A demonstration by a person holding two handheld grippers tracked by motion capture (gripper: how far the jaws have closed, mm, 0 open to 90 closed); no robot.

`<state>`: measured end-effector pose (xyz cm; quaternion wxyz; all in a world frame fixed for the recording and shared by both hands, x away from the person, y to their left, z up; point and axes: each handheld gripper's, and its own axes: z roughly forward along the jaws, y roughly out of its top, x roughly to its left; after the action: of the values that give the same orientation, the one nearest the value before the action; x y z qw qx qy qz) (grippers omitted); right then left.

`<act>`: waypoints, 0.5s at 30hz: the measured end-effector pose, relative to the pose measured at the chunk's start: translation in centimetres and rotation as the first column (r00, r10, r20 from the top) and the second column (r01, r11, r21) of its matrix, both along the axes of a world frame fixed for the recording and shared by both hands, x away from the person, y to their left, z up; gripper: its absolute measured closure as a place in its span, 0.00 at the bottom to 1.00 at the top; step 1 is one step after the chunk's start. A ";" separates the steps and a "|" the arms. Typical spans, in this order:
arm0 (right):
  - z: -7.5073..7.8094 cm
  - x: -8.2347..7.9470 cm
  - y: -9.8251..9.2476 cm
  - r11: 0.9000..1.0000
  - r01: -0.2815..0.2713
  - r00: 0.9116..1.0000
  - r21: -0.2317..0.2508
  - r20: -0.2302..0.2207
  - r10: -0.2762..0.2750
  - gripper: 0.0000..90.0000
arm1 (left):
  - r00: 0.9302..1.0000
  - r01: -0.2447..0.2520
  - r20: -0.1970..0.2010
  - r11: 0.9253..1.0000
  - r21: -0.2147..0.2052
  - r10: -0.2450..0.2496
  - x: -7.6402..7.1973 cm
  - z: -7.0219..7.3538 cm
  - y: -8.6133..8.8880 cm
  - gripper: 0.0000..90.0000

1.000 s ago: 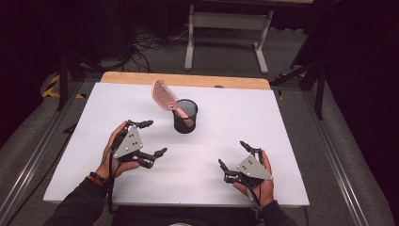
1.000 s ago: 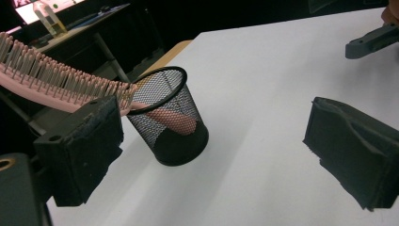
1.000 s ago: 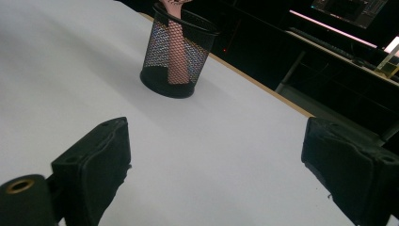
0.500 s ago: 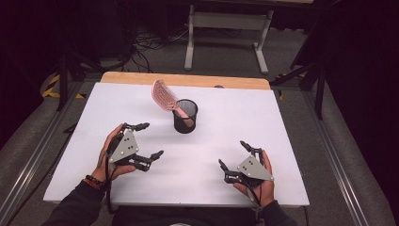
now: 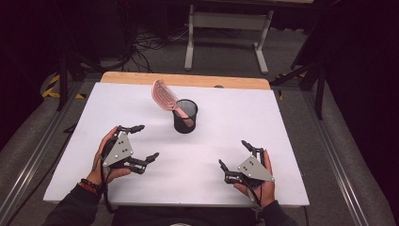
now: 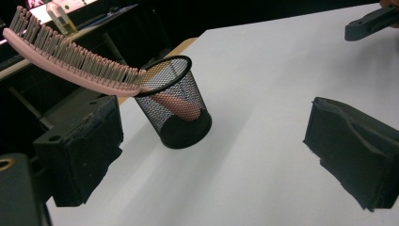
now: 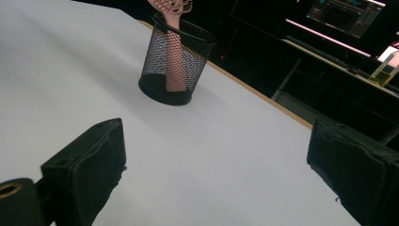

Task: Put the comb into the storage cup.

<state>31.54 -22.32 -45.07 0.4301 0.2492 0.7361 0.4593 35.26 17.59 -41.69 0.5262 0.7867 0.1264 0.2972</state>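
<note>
Left gripper sat at the near-left of the white table, jaws spread wide with nothing between them. Compared with the frame one second back, it had drawn slightly toward the person and the near edge; the shift from half a second back was very small. Right gripper rested at the near-right, jaws likewise wide apart and empty, with no visible change across the three frames. Black mesh cup stood upright near the table's middle, toward the far side, well apart from both grippers, unmoved. Pink hairbrush stood handle-down inside the cup, head tilted out over the rim toward the far-left, bristles upward in the left gripper view; position unchanged.
</note>
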 end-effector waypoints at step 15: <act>-0.1 0.0 0.1 1.000 0.002 1.000 0.001 0.004 -0.002 0.07 | 0.999 -0.043 -0.014 0.999 0.013 0.043 -0.6 -1.0 1.9 0.05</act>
<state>31.53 -22.23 -45.16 0.4317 0.2492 0.7350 0.4597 34.68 19.45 -42.67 0.5138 0.7891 0.1453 0.3036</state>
